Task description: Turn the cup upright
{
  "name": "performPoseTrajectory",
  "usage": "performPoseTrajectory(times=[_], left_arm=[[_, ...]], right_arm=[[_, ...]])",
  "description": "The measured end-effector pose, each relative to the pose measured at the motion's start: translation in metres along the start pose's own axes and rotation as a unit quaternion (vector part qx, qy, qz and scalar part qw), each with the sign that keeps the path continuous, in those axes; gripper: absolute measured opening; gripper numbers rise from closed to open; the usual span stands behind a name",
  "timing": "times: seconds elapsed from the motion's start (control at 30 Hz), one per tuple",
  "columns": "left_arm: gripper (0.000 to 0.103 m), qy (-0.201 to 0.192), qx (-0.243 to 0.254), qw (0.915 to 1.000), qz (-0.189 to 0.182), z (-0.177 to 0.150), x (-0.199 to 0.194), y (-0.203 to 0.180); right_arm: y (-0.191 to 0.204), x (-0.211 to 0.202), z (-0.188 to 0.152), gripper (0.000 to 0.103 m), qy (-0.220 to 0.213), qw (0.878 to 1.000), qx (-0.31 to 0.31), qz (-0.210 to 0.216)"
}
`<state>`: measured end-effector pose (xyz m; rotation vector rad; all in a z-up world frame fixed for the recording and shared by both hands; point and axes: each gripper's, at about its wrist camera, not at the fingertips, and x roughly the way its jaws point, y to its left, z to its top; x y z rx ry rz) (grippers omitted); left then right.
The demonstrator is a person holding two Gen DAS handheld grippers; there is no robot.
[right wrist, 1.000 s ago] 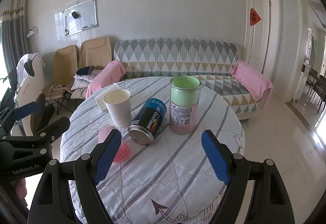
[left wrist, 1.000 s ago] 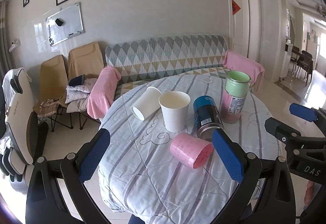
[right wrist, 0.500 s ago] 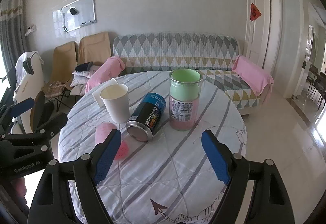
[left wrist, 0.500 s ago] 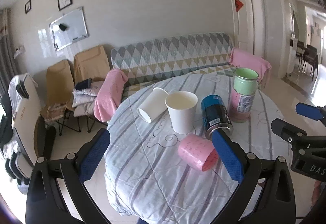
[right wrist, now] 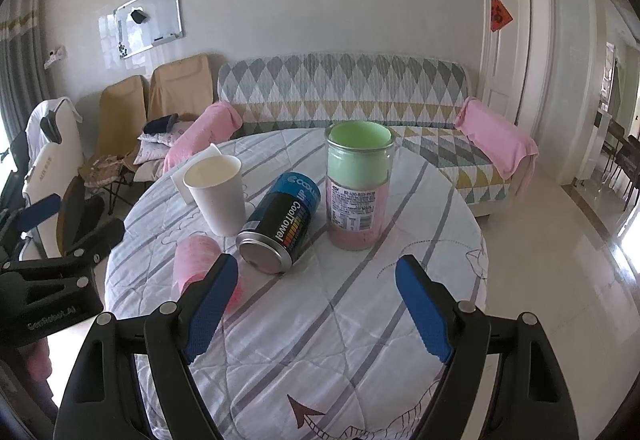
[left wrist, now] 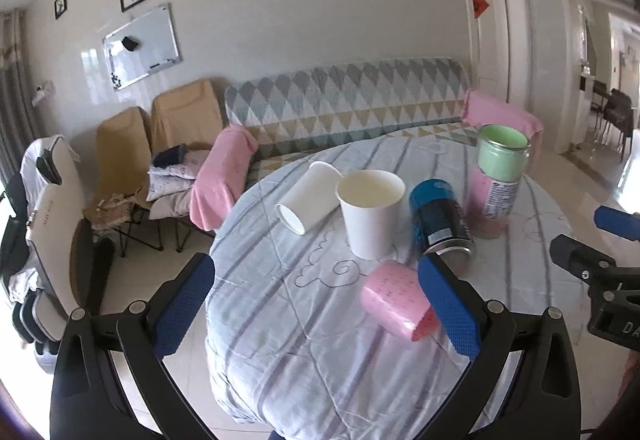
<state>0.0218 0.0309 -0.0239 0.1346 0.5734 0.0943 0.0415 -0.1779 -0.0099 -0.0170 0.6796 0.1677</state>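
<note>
Both grippers held open, nothing gripped; cup not yet reached.
L gripper (left wrist: 316,304) and R gripper (right wrist: 318,304) spread wide; pink cup (left wrist: 394,300) lies on its side just before the blue can (left wrist: 440,218), which could be knocked rolling w/ a sloppy approach.

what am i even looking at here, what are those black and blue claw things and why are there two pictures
The claws are two handheld grippers, one in each of a person's hands, with no robot arm behind them. Each carries a wide-angle camera looking along its fingers, so you get one picture per gripper: the left gripper and the right gripper. Both are open and hold nothing.

On the round table a pink cup, a white cup and a blue-and-black can lie on their sides. Another white cup and a tall jar with green and pink contents stand upright.
</note>
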Motion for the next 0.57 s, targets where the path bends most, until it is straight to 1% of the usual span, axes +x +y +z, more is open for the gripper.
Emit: performPoseTrajectory(times=[0.07, 0.23, 0.33, 0.43, 0.57], left_arm=[[0.103, -0.004, -0.003, 1.0, -0.005, 0.001, 0.0, 0.002], [0.103, -0.004, -0.036, 0.999, -0.025, 0.007, 0.001, 0.013], [0.103, -0.01, -0.036, 0.9986, -0.037, 0.007, -0.001, 0.013], [0.103, -0.023, -0.012, 0.9995, -0.016, 0.005, -0.003, 0.005], [0.103, -0.026, -0.01, 0.9995, -0.014, 0.006, -0.005, 0.002]], right_arm=[[-0.001, 0.001, 0.0, 0.082, 0.002, 1.0, 0.001, 0.0], [-0.001, 0.003, 0.0, 0.082, 0.0, 1.0, -0.002, 0.001], [-0.003, 0.005, 0.001, 0.082, 0.0, 1.0, -0.001, -0.001], [-0.004, 0.007, 0.0, 0.082, 0.001, 1.0, 0.0, -0.001], [-0.005, 0.007, 0.0, 0.082, 0.001, 1.0, -0.001, -0.001]])
